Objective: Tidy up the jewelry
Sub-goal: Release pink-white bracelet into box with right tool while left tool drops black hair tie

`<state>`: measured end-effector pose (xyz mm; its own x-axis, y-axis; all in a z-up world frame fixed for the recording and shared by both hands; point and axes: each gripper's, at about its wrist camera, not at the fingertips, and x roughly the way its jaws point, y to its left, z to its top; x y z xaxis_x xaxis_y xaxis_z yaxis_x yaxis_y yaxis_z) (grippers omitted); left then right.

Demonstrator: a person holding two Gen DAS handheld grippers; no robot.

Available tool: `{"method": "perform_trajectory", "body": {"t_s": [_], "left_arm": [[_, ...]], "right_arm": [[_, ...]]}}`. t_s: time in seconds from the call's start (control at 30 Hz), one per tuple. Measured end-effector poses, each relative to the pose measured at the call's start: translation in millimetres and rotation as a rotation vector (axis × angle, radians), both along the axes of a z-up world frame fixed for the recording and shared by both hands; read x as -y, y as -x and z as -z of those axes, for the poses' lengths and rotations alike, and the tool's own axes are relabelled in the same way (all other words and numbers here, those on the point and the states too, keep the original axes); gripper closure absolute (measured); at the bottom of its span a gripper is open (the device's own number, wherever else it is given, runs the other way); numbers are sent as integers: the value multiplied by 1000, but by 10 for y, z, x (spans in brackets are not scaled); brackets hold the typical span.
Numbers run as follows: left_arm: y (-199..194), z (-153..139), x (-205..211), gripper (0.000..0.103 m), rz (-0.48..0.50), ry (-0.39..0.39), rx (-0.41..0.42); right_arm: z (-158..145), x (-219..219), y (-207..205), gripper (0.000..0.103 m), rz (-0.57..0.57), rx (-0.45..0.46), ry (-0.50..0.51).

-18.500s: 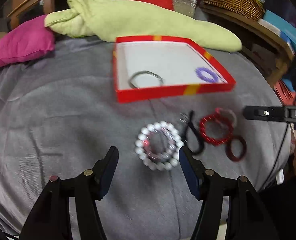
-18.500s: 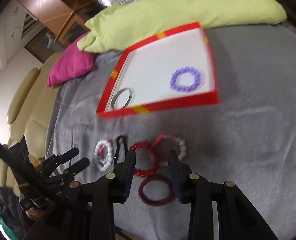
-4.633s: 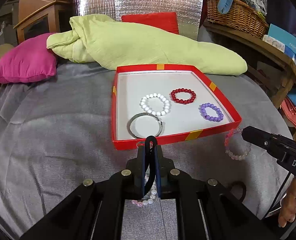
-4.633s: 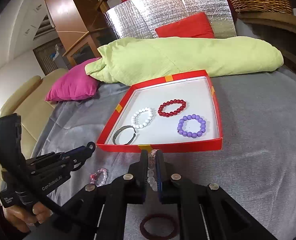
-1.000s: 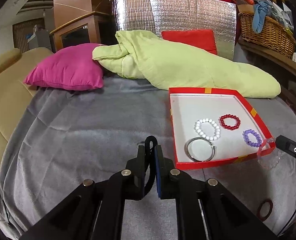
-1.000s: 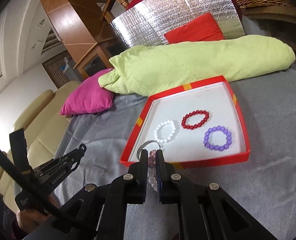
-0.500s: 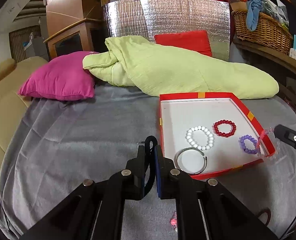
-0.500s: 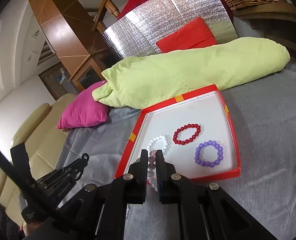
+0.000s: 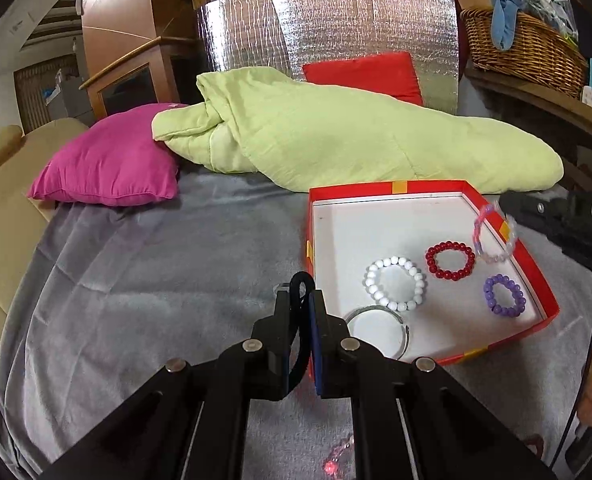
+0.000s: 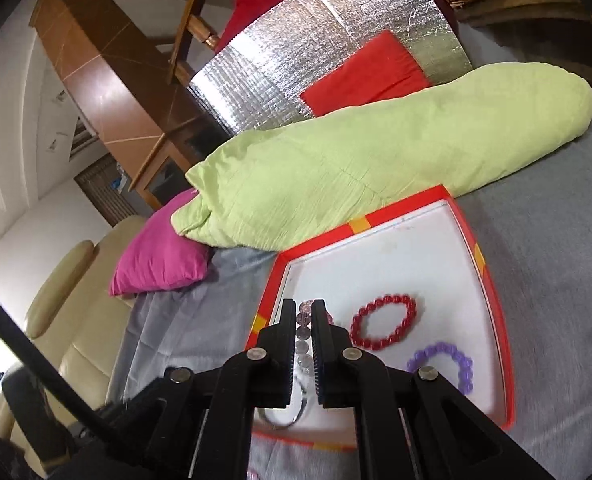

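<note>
Grey bedding point(image 9: 143, 264) carried the red tray point(image 9: 392, 190). Above it, the right gripper point(image 10: 304, 322) pinched a pale pink bead bracelet point(image 9: 492, 236); the left gripper point(image 9: 300, 308) clamped a black band point(image 9: 298, 284) beside the tray. Next, probably, came lowering and releasing the bracelet on bare tray floor.

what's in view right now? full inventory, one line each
tray: 1, red rim, white floor, on the grey cover
white bead bracelet: 1, in tray
red bead bracelet: 1, in tray
purple bead bracelet: 1, in tray, near right wall
silver bangle: 1, in tray, near corner
pale pink bead bracelet: 1, held above tray's right side
black loop: 1, held short of tray
green quilt: 1, behind tray
magenta pillow: 1, far left
red cushion: 1, against silver foil panel
wicker basket: 1, shelf, right
left gripper: jaws shut on black loop
right gripper: jaws shut on pale pink bead bracelet
</note>
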<state>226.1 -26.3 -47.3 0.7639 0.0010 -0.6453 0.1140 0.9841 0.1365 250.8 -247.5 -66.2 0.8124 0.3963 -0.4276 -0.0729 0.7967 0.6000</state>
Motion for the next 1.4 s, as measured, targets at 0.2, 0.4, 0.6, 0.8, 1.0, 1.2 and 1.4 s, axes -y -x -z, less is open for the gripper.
{"method": "perform_trajectory", "body": {"t_s": [0.2,0.4,0.6,0.8,1.0,1.2,1.4], "left_arm": [[-149,55,102,93,0,-13,-10],[-277,100,224,93,11,-53,-4],[-471,110,374,93,32,-108,16],[-703,84,480,93,44,-129,27],[-940,97,563,93,63,-132,23],[-1161,166,638,93,84,-113,0],[-1371,330,683,93,109,-65,-72]], "right_arm": [[-13,151,-159,94,31,3,-23],[-59,292,-240,95,51,5,-39],[-89,385,-329,95,69,9,-56],[-84,436,-452,95,79,6,-67],[-19,508,-599,94,94,-14,-87],[113,502,-760,94,91,-53,-110],[265,415,-938,94,70,-93,-126]]}}
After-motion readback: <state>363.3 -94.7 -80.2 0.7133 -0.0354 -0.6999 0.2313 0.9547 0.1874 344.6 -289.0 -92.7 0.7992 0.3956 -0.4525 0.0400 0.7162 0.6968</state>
